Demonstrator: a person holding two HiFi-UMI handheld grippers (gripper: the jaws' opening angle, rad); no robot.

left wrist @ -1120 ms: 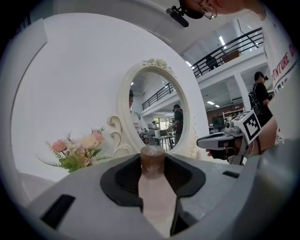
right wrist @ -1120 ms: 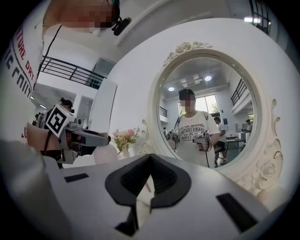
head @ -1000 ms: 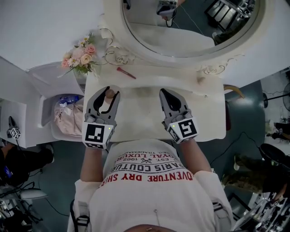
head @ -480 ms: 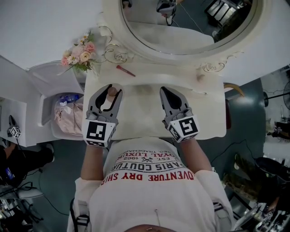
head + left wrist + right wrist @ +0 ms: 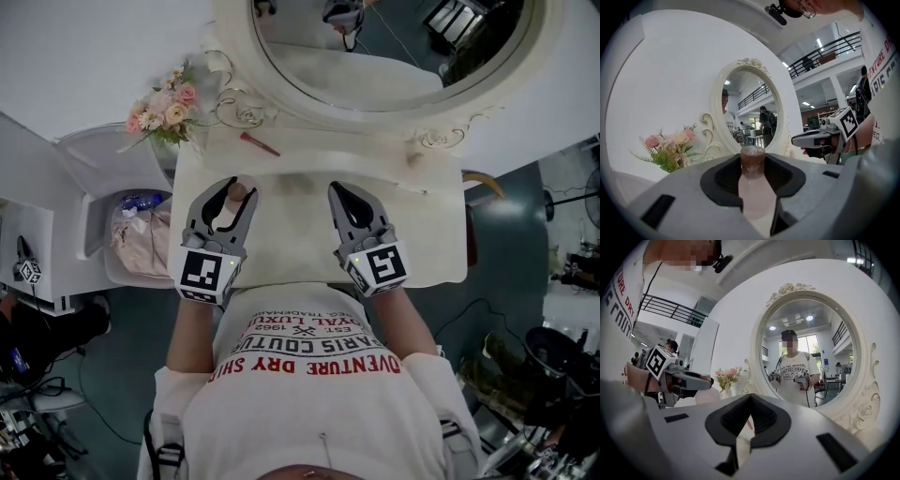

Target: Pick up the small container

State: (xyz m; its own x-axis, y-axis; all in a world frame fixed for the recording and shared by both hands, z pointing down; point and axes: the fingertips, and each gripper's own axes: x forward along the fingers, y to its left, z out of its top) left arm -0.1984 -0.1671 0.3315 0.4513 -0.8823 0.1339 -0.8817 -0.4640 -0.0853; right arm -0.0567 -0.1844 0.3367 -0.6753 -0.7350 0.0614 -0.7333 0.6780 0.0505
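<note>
The small container (image 5: 228, 203) is a pale pink bottle with a brown cap. It stands upright between the jaws of my left gripper (image 5: 232, 197), over the left part of the white vanity top (image 5: 427, 239). In the left gripper view the container (image 5: 754, 192) fills the gap and both jaws press on its sides. Whether its base touches the top is hidden. My right gripper (image 5: 339, 194) hovers beside it on the right, with its tips together and nothing in them. In the right gripper view my right gripper (image 5: 750, 398) points at the mirror.
A round mirror (image 5: 394, 56) in a carved white frame stands behind the vanity top. A vase of pink flowers (image 5: 167, 111) and a red stick (image 5: 260, 143) sit at the back left. A bin with a bag (image 5: 141, 234) is left of the table.
My left gripper has drifted slightly to the right with the container still in it. The right gripper has hardly moved.
</note>
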